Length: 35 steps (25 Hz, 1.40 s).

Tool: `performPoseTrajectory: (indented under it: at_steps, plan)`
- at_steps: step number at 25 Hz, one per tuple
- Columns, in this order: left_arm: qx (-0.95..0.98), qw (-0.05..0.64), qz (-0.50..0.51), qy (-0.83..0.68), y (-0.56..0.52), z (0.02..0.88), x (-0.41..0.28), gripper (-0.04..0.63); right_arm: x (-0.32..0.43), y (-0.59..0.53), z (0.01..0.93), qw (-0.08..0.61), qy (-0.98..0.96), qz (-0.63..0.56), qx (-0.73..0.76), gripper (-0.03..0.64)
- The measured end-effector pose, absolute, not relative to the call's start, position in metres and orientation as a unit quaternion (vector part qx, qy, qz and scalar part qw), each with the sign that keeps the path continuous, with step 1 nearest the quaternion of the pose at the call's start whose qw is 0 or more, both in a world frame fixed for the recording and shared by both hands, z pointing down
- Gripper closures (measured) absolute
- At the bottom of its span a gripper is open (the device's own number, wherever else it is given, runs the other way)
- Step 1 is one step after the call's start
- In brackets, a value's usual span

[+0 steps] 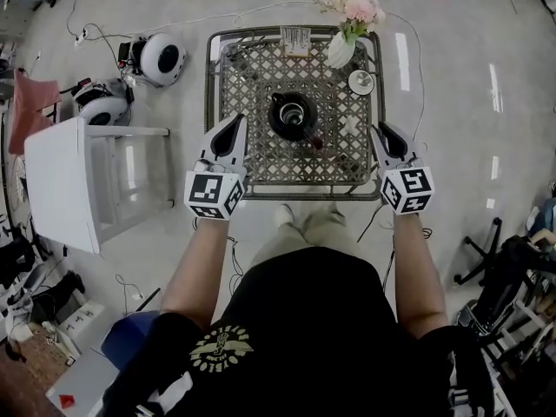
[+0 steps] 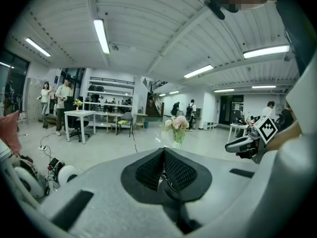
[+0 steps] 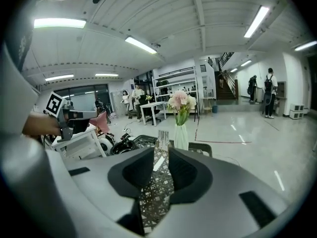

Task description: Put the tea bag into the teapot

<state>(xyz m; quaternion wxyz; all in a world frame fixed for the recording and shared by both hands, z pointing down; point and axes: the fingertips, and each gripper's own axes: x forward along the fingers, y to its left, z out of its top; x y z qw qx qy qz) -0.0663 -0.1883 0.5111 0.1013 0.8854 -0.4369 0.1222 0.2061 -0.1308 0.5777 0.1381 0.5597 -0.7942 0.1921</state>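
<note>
Left hand-held gripper closed, right hand-held gripper slightly parted.

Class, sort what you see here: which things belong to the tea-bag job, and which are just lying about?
Job: teapot; white packet, probably the tea bag.
Lying about: flower vase; white side table; round white device on the floor.

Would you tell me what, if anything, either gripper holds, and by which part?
Nothing is held: the left gripper is shut and empty, the right gripper slightly open with only the table showing through.
</note>
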Motion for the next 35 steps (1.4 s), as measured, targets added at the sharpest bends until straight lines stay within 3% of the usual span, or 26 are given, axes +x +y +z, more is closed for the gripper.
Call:
performPoseTrajectory:
  at_steps: [11,35]
  plan:
    - [0.88,0.117,0.135,-0.44,-0.194,0.534,-0.061,0.586,0.209,-0.141,0.652,0.177,-0.784,0.255,0.537,0.46]
    - [0.866,0.129,0.15,-0.459,-0.197,0.552,-0.065,0.586,0.216,-0.153,0.806,0.279,-0.74,0.365,0.492,0.423]
